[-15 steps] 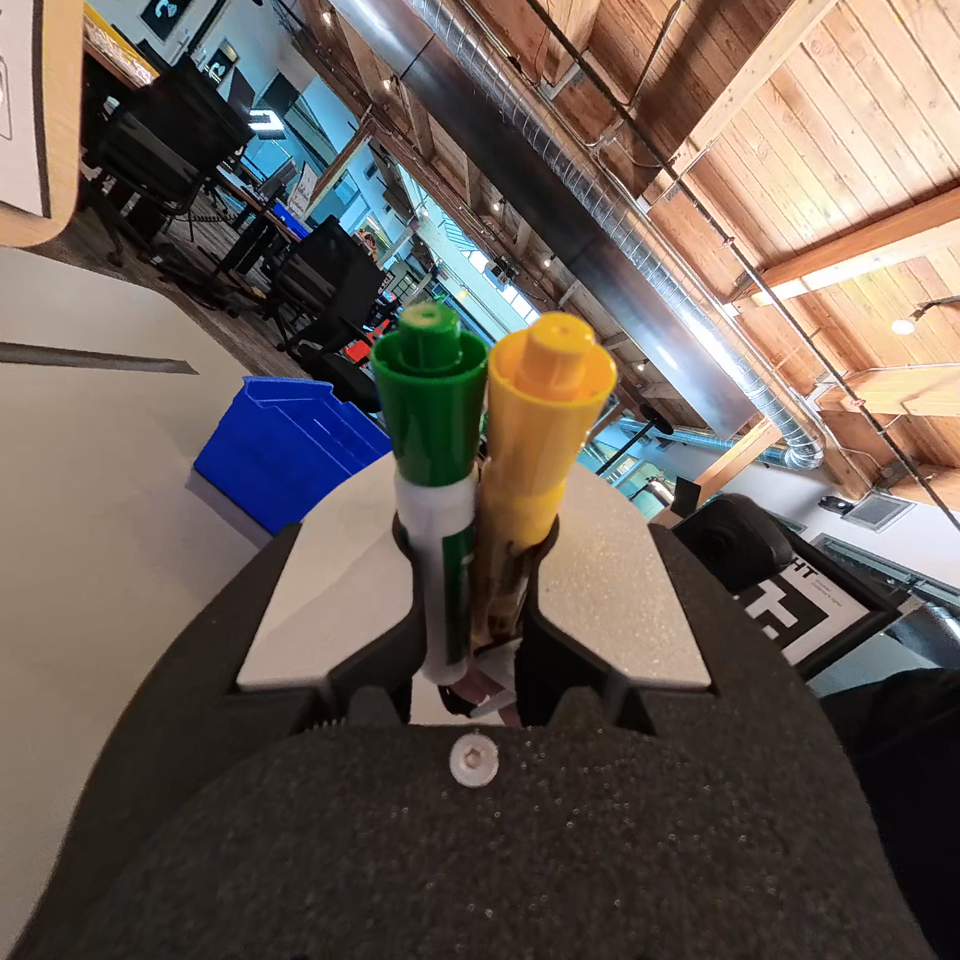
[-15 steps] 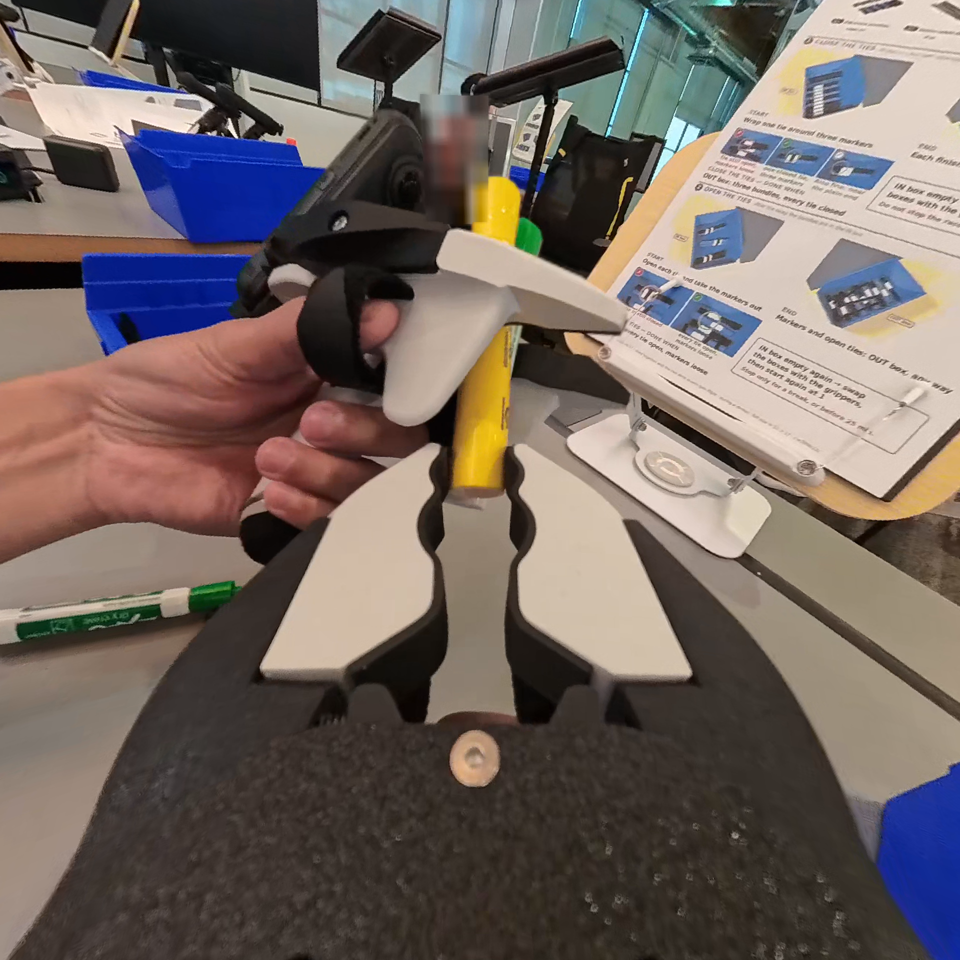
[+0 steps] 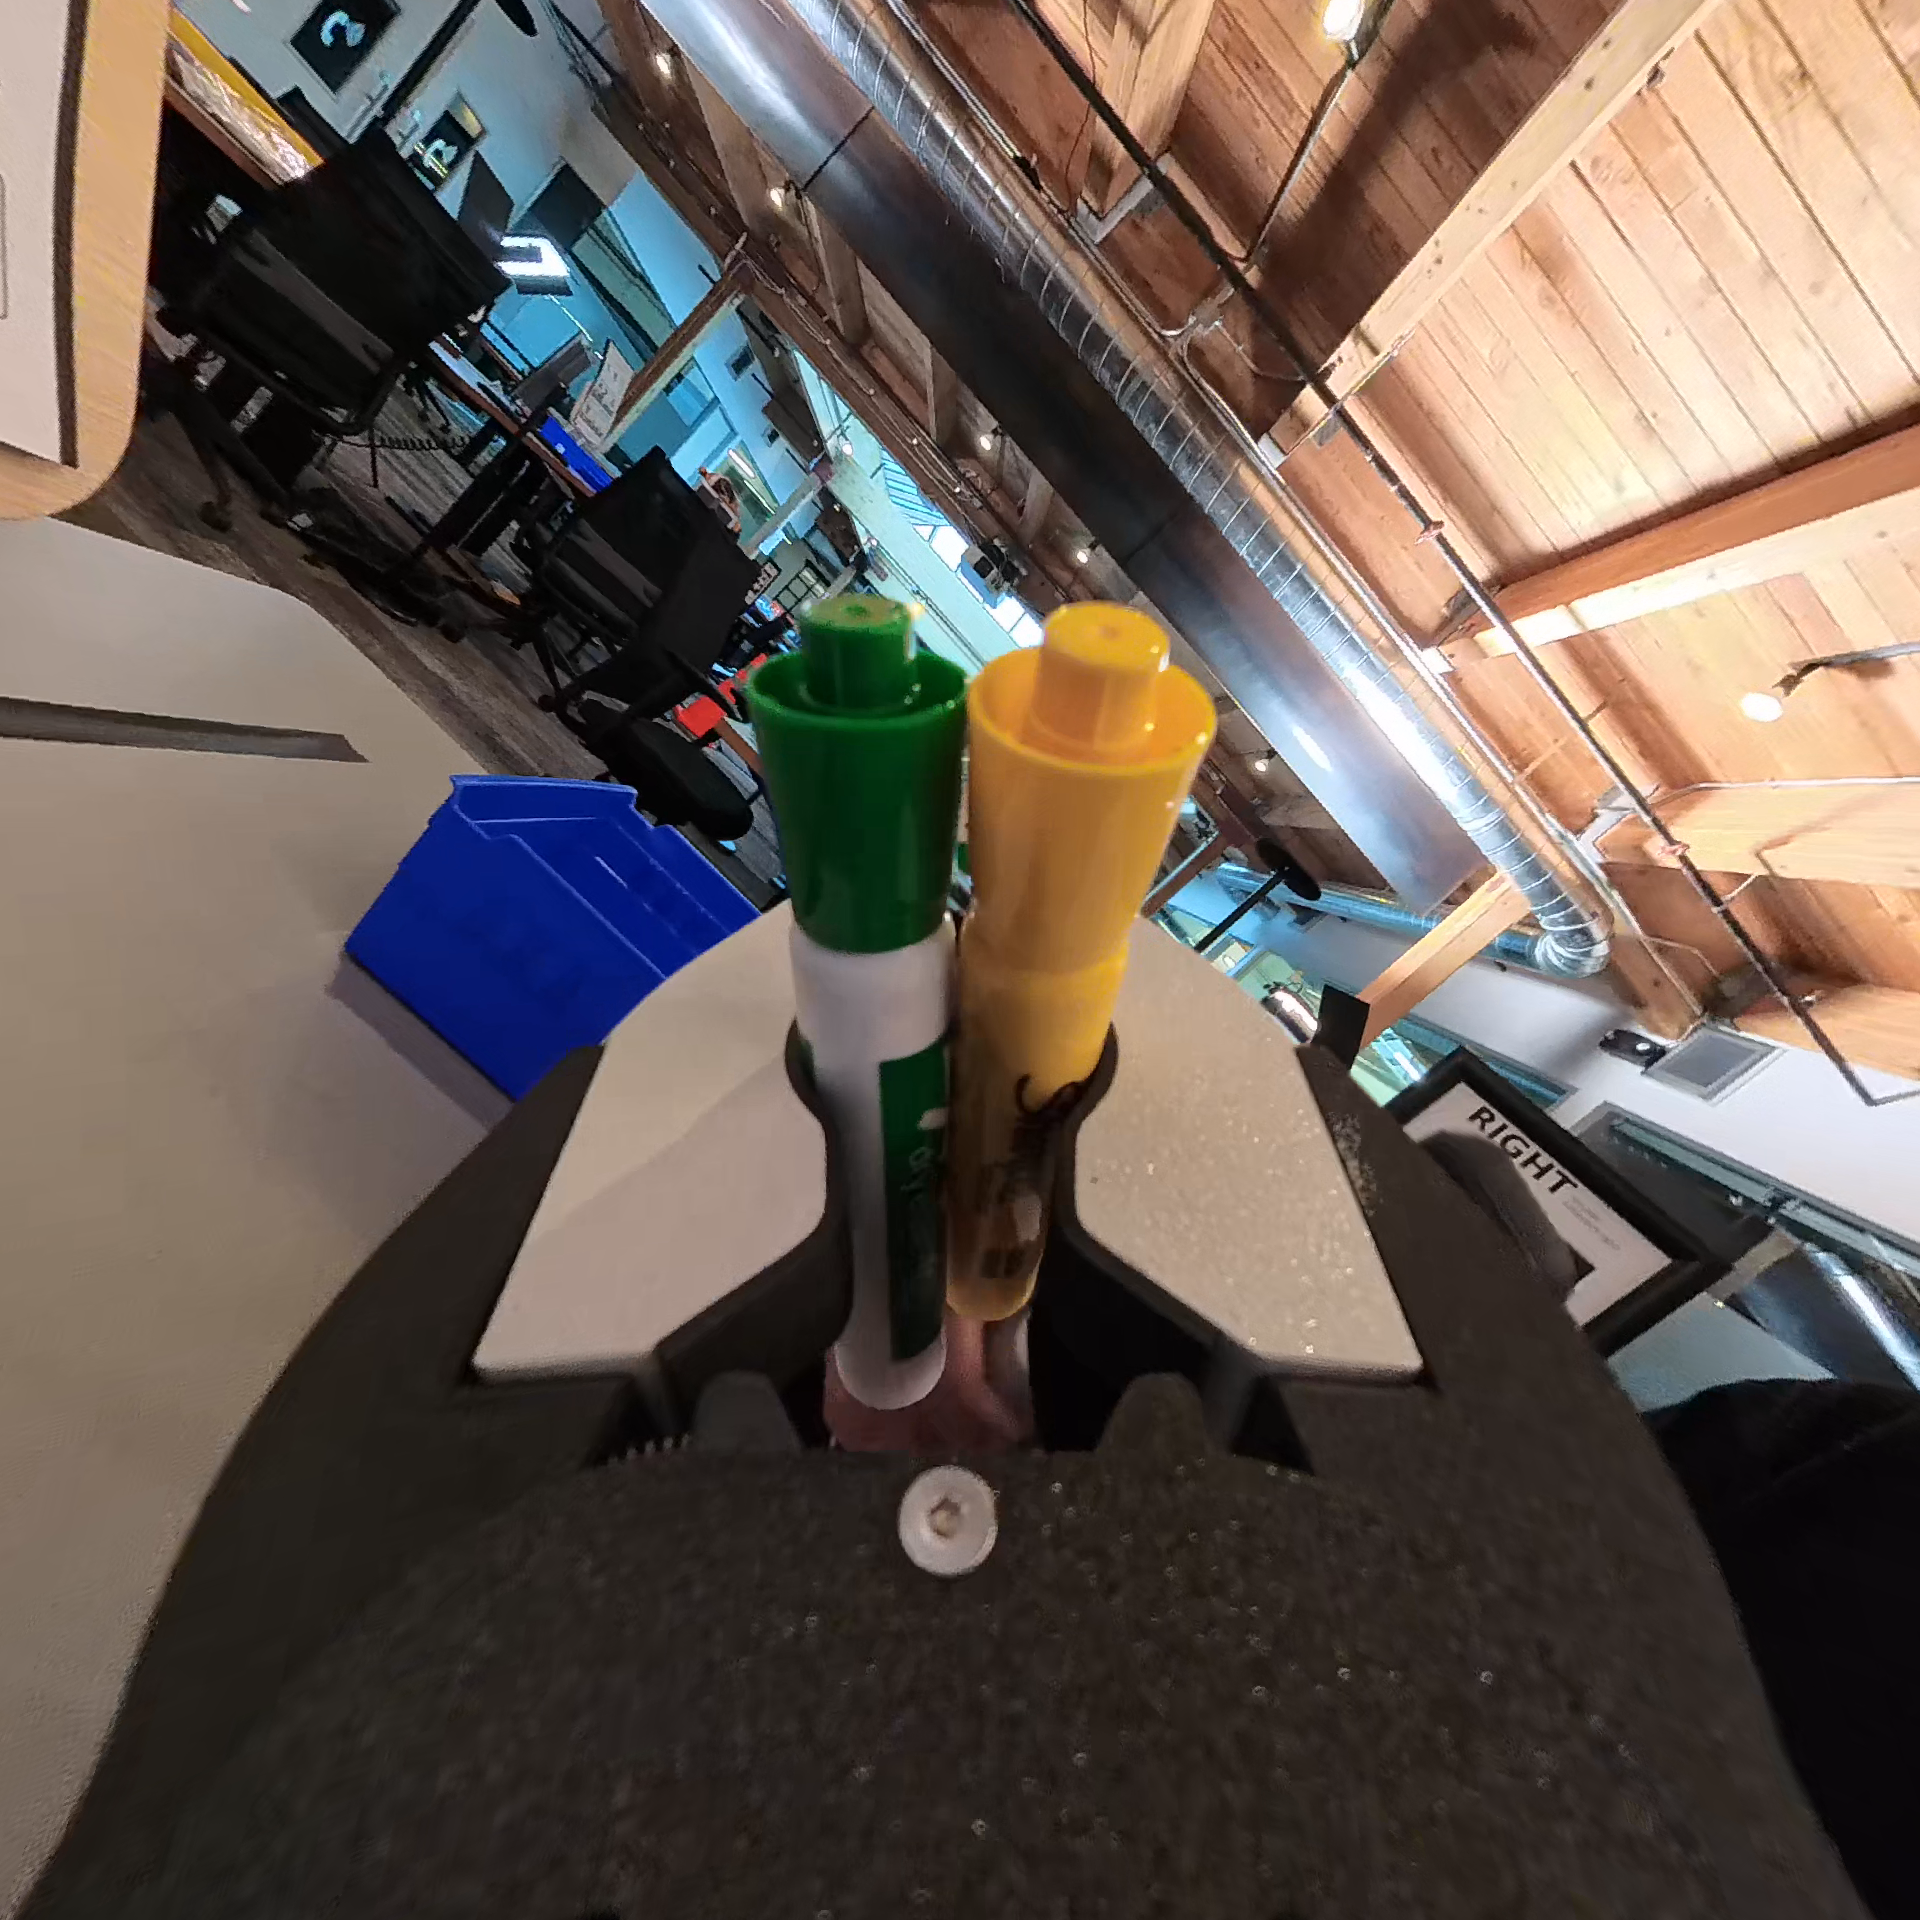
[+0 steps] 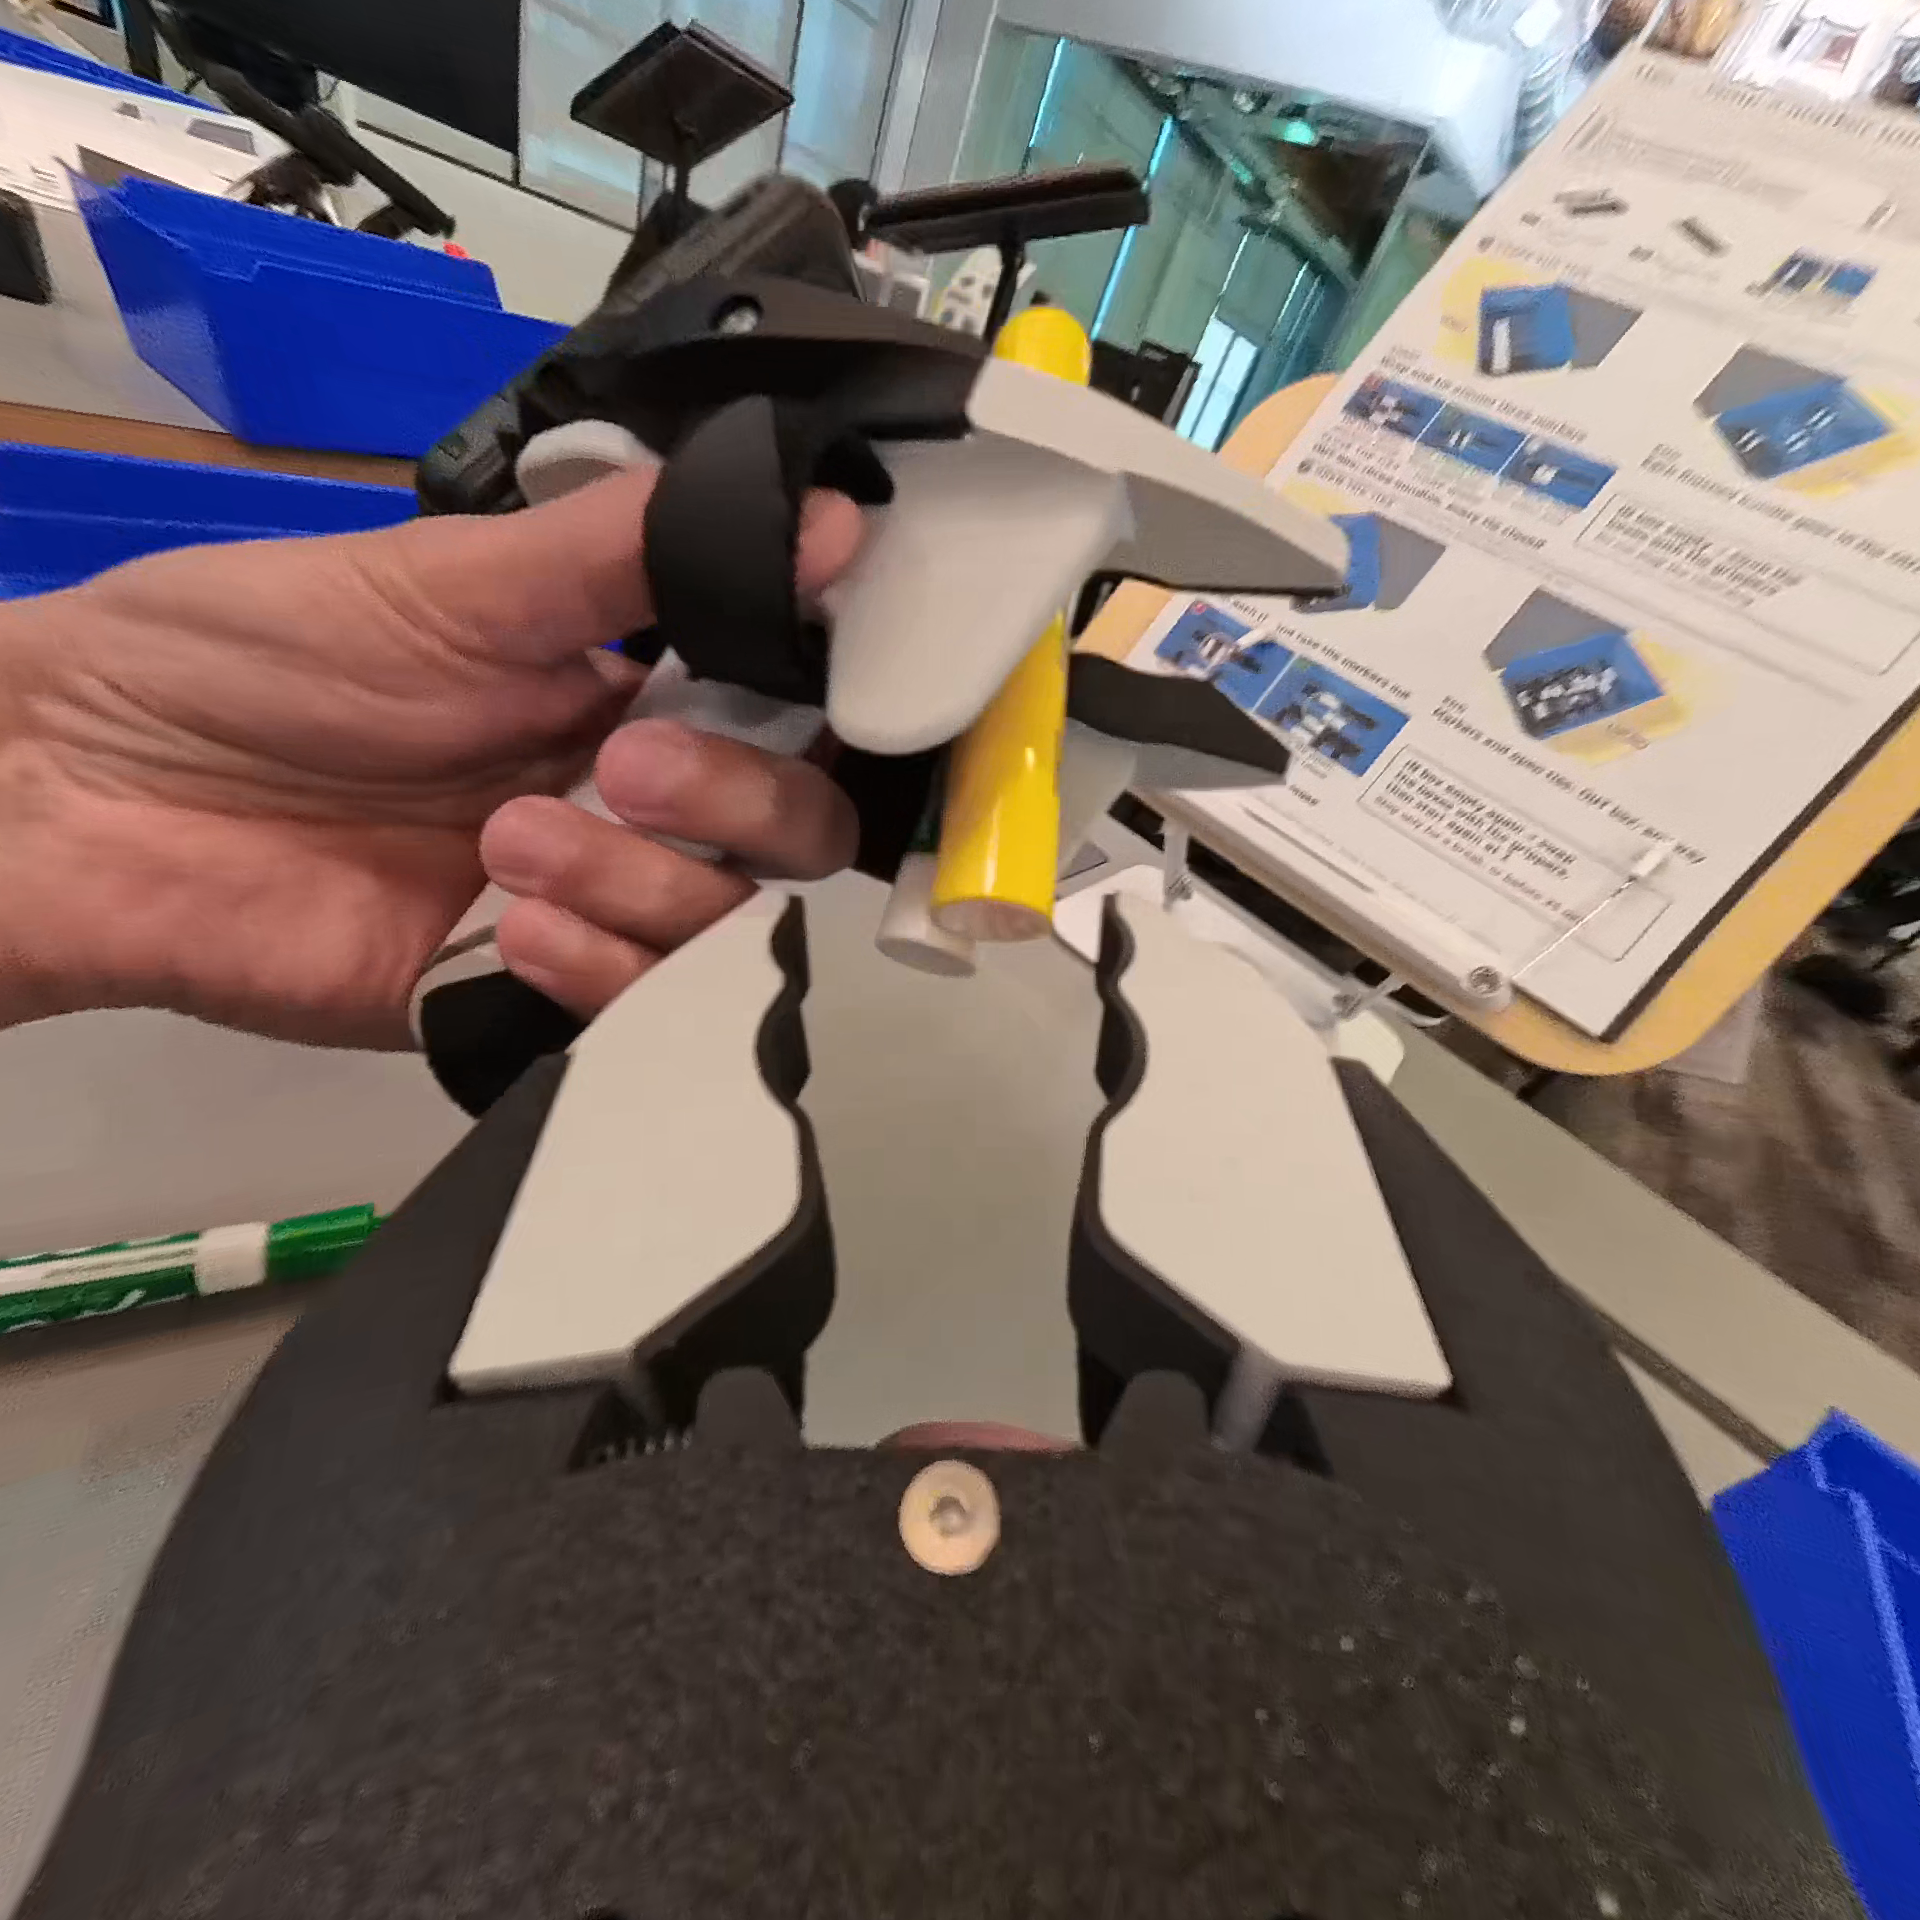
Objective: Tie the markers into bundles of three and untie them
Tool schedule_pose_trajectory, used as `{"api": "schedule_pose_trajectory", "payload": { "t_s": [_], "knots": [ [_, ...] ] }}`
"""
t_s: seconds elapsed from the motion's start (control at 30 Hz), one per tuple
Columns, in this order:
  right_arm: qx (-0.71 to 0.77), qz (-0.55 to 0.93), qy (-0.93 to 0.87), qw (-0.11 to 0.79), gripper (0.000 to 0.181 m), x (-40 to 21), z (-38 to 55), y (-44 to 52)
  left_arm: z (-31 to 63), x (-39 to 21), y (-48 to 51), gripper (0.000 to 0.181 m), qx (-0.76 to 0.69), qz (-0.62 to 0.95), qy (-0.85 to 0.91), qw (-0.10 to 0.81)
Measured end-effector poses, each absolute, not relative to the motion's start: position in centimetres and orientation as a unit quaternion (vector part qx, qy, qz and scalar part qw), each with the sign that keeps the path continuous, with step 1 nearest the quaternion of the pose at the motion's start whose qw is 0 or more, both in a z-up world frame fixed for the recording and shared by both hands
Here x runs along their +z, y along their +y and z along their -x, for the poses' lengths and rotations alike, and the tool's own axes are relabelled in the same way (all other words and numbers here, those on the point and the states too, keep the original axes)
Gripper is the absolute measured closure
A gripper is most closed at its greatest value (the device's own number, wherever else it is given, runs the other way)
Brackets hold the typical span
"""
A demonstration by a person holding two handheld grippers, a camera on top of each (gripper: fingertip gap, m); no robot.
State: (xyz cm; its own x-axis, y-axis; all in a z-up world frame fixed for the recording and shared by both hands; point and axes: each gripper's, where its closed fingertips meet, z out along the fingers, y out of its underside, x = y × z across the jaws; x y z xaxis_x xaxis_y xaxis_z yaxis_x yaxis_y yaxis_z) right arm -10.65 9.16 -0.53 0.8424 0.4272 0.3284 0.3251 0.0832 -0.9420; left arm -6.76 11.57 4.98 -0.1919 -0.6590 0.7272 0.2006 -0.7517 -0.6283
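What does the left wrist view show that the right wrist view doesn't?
Only the left wrist view shows the capped ends of the green marker and yellow marker, plus the wooden ceiling. Only the right wrist view shows the hand, a second green marker lying on the table, the instruction board and the open right claw. Both show the left claw gripping the two markers.

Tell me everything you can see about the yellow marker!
The yellow marker looks like smooth, shiny plastic, with a stepped yellow cap on top and dark smudges on its barrel. It stands upright, pinched in the left gripper, pressed side by side against a green marker. From the right wrist view, its flat bottom end pokes out below the fingers.
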Motion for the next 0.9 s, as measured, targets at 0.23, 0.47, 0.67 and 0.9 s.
{"api": "schedule_pose_trajectory", "payload": {
  "t_s": [0.23, 0.47, 0.67, 0.9],
  "knots": [
    [-0.019, 0.645, -0.256, 0.719, 0.156, 0.6, 10.1, 9.0, 6.5, 5.4, 11.0, 0.14, -0.78, 0.546, 0.169, 0.256],
    [0.009, 0.652, -0.252, 0.715, 0.16, 0.1, 10.0, 9.2, 6.5, 5.0, 11.3, 0.139, -0.774, 0.553, 0.165, 0.263],
    [0.181, 0.662, -0.326, 0.65, 0.133, -3.3, 12.6, 6.2, 8.4, 6.4, 12.7, 0.139, -0.773, 0.541, 0.155, 0.293],
    [0.354, 0.689, -0.35, 0.527, 0.122, -7.3, 16.3, 3.7, 9.4, 7.2, 12.9, 0.139, -0.775, 0.532, 0.155, 0.303]
  ]
}}
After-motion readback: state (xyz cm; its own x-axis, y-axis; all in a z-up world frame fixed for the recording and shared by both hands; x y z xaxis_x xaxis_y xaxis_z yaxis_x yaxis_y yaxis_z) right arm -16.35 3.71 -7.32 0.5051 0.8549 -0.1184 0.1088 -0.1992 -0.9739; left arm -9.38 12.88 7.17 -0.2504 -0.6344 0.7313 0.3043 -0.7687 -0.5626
